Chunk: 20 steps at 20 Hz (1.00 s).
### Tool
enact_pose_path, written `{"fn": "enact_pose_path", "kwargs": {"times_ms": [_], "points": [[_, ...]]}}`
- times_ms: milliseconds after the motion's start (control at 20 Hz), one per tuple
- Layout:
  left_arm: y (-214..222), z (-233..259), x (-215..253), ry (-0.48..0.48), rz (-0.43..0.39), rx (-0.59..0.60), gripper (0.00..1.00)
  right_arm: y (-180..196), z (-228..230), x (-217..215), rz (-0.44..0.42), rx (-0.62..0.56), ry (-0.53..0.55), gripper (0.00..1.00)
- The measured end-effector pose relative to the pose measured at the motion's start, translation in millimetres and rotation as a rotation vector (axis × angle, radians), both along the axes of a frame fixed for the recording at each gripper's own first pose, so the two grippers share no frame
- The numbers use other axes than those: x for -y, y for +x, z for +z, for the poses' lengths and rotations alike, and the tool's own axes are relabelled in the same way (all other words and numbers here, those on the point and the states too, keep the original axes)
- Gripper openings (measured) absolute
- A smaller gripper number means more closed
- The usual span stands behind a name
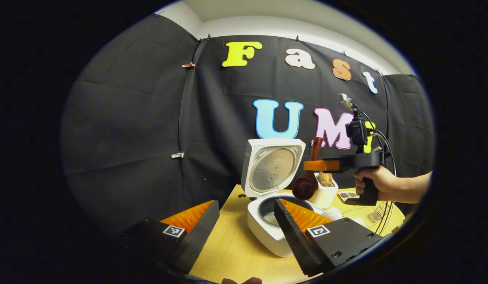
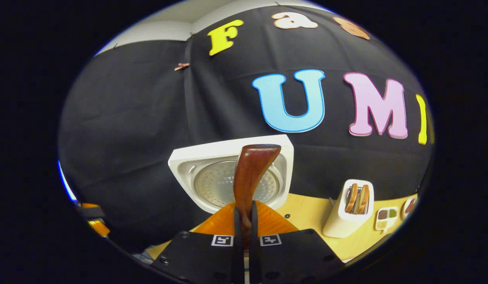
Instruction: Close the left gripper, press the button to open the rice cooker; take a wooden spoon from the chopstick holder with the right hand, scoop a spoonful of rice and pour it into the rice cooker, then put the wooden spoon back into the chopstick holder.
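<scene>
Rice cooker (image 1: 273, 228), white and squarish with its lid standing open, served as the landmark: the right gripper (image 1: 315, 165) hovered above and just behind its pot, clenched on the handle of the dark brown wooden spoon (image 1: 307, 183), whose long axis ran near upright, bowl hanging low over the pot's far rim. Behind the cooker stood the white chopstick holder (image 2: 348, 217). Nearer than the cooker, the left gripper (image 1: 244, 225) was spread wide, grasping nothing. Judging by this, tipping or returning falls to the right hand.

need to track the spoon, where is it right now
The spoon is clamped in the right gripper, bowl down above the open cooker, just left of the holder.
</scene>
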<state>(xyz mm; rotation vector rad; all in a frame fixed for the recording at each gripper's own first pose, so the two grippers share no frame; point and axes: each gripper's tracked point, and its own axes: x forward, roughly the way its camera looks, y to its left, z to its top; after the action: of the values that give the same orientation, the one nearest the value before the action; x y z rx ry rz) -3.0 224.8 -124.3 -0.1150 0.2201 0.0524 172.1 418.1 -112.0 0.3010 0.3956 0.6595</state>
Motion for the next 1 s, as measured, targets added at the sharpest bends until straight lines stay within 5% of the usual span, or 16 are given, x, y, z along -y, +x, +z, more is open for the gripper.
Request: {"fn": "enact_pose_path", "kwargs": {"times_ms": [450,1000], "points": [[1.1,10.8,37.1,0.025,-0.02,0.005,0.96,-5.0,29.9,86.3,-0.074,-0.116,0.299,0.1],[10.5,26.2,88.6,0.061,-0.003,0.015,0.96,-36.0,28.4,270.3,-0.238,-0.081,0.346,0.09]]}}
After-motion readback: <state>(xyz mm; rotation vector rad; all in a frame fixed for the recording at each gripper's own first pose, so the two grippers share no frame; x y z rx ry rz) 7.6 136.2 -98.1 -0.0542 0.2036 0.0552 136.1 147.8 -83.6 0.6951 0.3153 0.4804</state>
